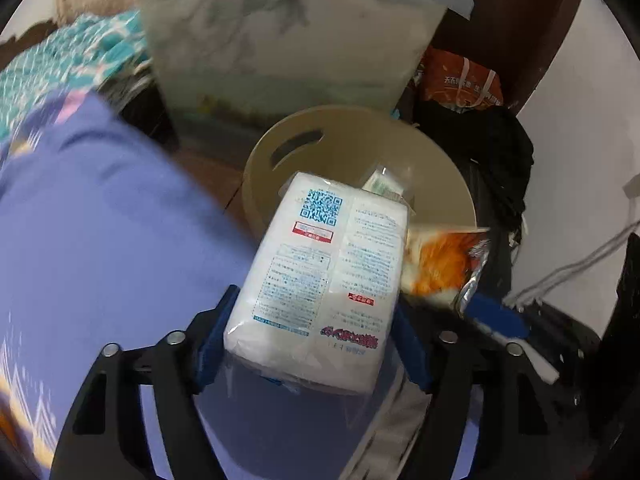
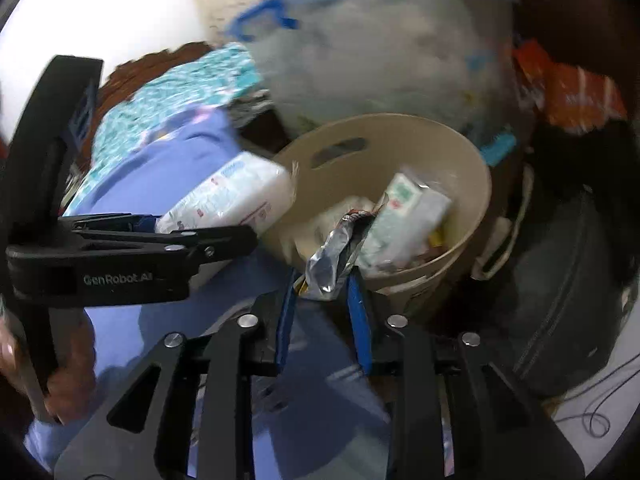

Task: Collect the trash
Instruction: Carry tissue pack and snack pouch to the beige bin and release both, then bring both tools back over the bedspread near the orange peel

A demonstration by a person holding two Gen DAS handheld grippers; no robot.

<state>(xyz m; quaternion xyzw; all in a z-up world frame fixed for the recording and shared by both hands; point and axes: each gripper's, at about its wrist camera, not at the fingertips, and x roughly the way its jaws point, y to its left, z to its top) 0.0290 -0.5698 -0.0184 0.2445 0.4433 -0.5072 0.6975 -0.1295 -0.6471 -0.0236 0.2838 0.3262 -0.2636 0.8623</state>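
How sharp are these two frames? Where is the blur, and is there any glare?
Left wrist: the white pack in the left gripper is sharp, print readable; bedding and orange wrapper smear. Right wrist: blurrier overall, the hanging bag streaked; foil wrapper in the right gripper glints; the bin bows from fisheye.

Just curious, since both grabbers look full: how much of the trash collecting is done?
Partly done: the beige bin already holds some wrappers. In hand: the left gripper clamps a white tissue pack over the bin's rim, and the right gripper pinches a foil snack bag at the bin's edge. Left: dropping both in. Other trash isn't visible.
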